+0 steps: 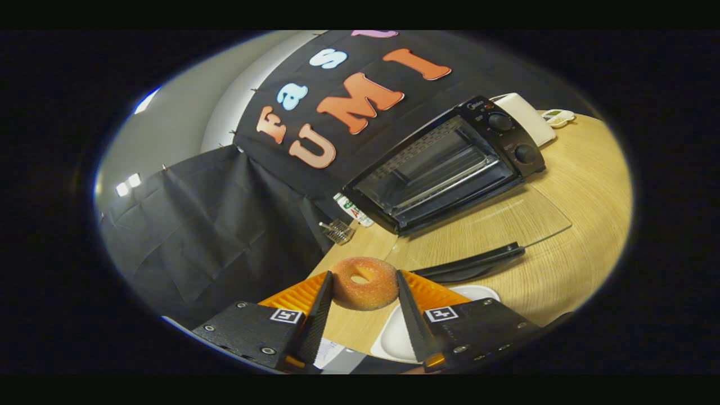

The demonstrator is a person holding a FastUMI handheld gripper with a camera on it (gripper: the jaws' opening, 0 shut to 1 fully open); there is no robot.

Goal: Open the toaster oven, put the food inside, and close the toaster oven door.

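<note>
Doughnut [364, 283] gripped between the gripper's [364, 292] fingers, lifted above the white plate [394, 337]; toaster oven [450, 163] beyond stands open, door [495, 219] down. Loading and closing remain.

Toaster oven [450, 169] mouth open, cavity unobstructed. Glass door [495, 222] lies flat on worktop [579, 185] ahead of it, black handle [472, 261] nearest. Hand-held gripper [365, 292] clamps donut [364, 283] between both fingers, above worktop. Bare worktop right of door. White plate [394, 337] under fingers; small metal rack [337, 230] left of oven.
</note>
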